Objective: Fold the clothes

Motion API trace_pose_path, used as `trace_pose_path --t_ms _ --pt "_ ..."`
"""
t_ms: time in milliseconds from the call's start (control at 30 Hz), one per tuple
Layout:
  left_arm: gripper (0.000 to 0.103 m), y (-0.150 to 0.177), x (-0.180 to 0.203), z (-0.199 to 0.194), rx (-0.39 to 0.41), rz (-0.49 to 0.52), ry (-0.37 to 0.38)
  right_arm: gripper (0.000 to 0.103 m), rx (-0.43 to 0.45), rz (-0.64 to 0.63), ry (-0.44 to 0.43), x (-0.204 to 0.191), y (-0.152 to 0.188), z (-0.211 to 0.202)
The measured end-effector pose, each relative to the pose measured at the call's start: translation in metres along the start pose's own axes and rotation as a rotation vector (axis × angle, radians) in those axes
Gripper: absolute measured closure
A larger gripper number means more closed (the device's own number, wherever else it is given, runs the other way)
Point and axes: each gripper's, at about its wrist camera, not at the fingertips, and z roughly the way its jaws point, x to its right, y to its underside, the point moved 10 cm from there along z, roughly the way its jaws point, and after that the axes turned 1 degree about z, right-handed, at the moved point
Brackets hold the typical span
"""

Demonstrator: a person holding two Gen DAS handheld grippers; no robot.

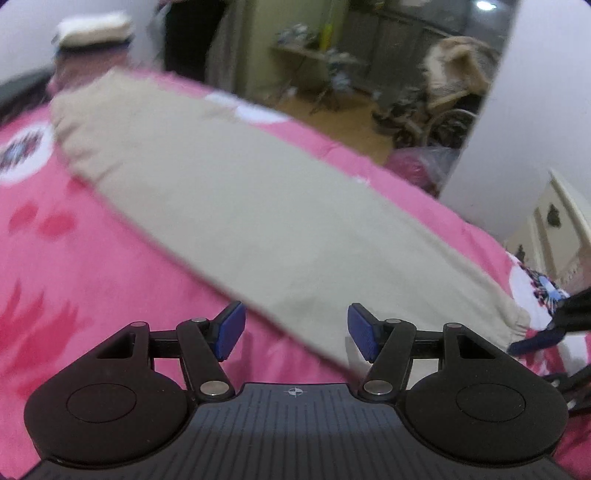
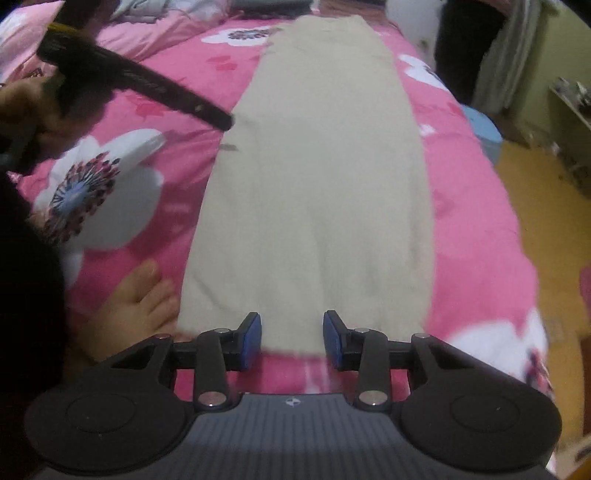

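Note:
Beige trousers (image 1: 236, 206), folded lengthwise, lie flat on the pink flowered bedspread (image 1: 74, 280). In the left wrist view they run diagonally from upper left to the gathered cuff at lower right. My left gripper (image 1: 297, 330) is open, hovering over their near edge with nothing between its blue pads. At the far right the right gripper's fingers (image 1: 535, 338) show beside the cuff. In the right wrist view the trousers (image 2: 317, 192) stretch straight away. My right gripper (image 2: 291, 339) is open just over the cuff end, its pads apart and not pressing on the cloth. The left gripper (image 2: 221, 120) appears as a dark blurred bar at the trousers' left edge.
A person's bare foot (image 2: 136, 306) rests on the bedspread (image 2: 480, 240) left of the cuff. A white pillow (image 1: 96, 29) lies at the bed's far end. Off the bed are a blue stool (image 2: 484, 133), wooden floor (image 2: 546, 206), a white wall corner (image 1: 517, 110) and cluttered furniture.

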Motion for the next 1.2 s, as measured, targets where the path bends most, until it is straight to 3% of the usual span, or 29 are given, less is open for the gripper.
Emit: trace_pose_path --t_ms 167,267,400,567,667,733,900,1033,1200 --pt "0.041 0.003 0.022 0.022 -0.015 0.088 0.025 0.064 0.134 0.088 0.049 0.018 -0.068 0.007" --pt "0.039 0.015 0.030 0.027 -0.046 0.122 0.026 0.064 0.136 0.145 0.073 0.028 -0.086 0.035" --pt "0.037 0.032 0.035 0.020 -0.082 0.131 0.044 0.063 0.071 0.179 0.098 0.030 -0.048 0.043" --pt "0.036 0.037 0.035 0.016 -0.113 0.088 0.070 0.063 0.019 0.262 0.101 0.034 0.008 0.008" --pt "0.036 0.032 0.030 0.010 -0.116 0.037 0.085 0.063 0.007 0.296 0.106 0.035 0.011 -0.003" --pt "0.036 0.025 0.023 0.003 -0.099 0.020 0.078 0.063 0.044 0.293 0.109 0.042 -0.003 -0.009" --pt "0.036 -0.011 -0.028 -0.019 -0.020 -0.032 -0.015 0.063 0.199 0.237 0.051 0.054 -0.096 -0.005" --pt "0.036 -0.044 -0.089 -0.034 0.044 -0.059 -0.119 0.063 0.320 0.195 -0.023 0.056 -0.198 0.025" --pt "0.036 -0.096 -0.180 -0.053 0.102 -0.033 -0.313 0.063 0.531 0.198 -0.075 0.061 -0.348 0.043"
